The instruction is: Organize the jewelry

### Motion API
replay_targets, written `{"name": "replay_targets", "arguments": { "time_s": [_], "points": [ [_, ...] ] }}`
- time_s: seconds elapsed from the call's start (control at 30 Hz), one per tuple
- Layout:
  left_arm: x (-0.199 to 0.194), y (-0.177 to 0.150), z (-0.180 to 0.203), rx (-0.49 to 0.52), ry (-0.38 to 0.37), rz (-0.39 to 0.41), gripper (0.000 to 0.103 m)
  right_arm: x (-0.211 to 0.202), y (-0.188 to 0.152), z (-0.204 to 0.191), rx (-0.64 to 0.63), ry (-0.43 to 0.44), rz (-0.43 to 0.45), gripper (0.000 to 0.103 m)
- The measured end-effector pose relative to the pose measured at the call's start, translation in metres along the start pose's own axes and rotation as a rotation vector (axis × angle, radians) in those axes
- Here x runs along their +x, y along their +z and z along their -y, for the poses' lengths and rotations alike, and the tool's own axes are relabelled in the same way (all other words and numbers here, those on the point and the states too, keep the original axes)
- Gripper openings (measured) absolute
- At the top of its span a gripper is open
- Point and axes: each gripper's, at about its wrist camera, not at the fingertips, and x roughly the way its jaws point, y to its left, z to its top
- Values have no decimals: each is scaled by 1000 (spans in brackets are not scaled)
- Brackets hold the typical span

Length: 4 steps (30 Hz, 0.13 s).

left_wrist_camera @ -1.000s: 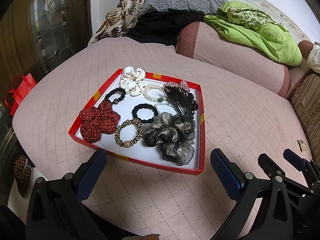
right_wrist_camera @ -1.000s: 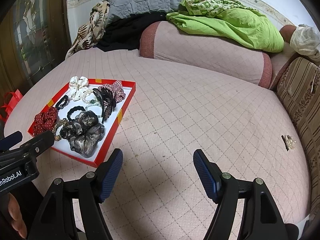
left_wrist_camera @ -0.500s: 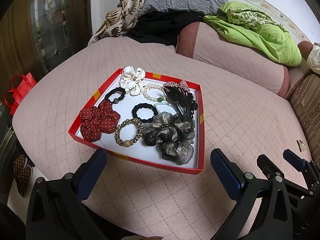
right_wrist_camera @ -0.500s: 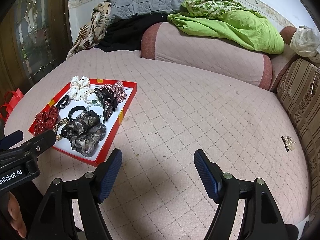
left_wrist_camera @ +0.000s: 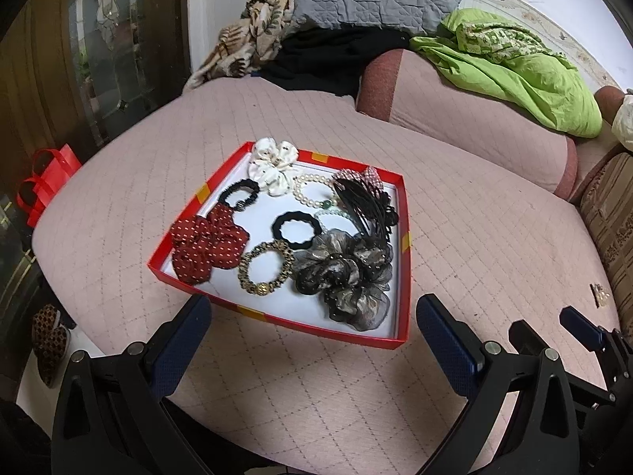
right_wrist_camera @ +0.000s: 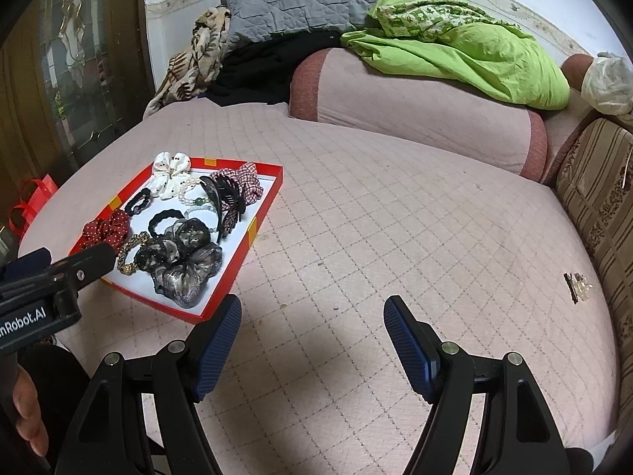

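— Pink quilted bed [left_wrist_camera: 455, 245] is carrying what, exactly?

— It is holding a red tray [left_wrist_camera: 404, 261] with a white floor, lying at about twelve o'clock from the left gripper [left_wrist_camera: 312, 330]. A gauzy grey scrunchie [left_wrist_camera: 344, 277] is sitting at the tray's five o'clock, a red dotted scrunchie [left_wrist_camera: 205, 245] at eight, a white bow [left_wrist_camera: 273, 162] at twelve, and a pearl bracelet [left_wrist_camera: 312, 190] is lying beside a black claw clip [left_wrist_camera: 368, 206].

— And the fingers?

— Both pairs are standing wide, gripping nothing. The right gripper [right_wrist_camera: 312, 336] is hovering over bare quilt, the tray at its ten o'clock. A small gold trinket [right_wrist_camera: 577, 285] is lying well apart, at two o'clock.
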Motion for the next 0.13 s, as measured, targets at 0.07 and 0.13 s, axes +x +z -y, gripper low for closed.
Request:
{"name": "replay_targets", "arguments": {
  "time_s": [0.07, 0.13],
  "points": [
    [-3, 1, 2, 4, 9, 5, 103, 0, -1, 2, 5, 11, -2, 79],
    [-5, 1, 5, 10, 15, 5, 103, -1, -2, 3, 9, 23, -2, 79]
  ]
}}
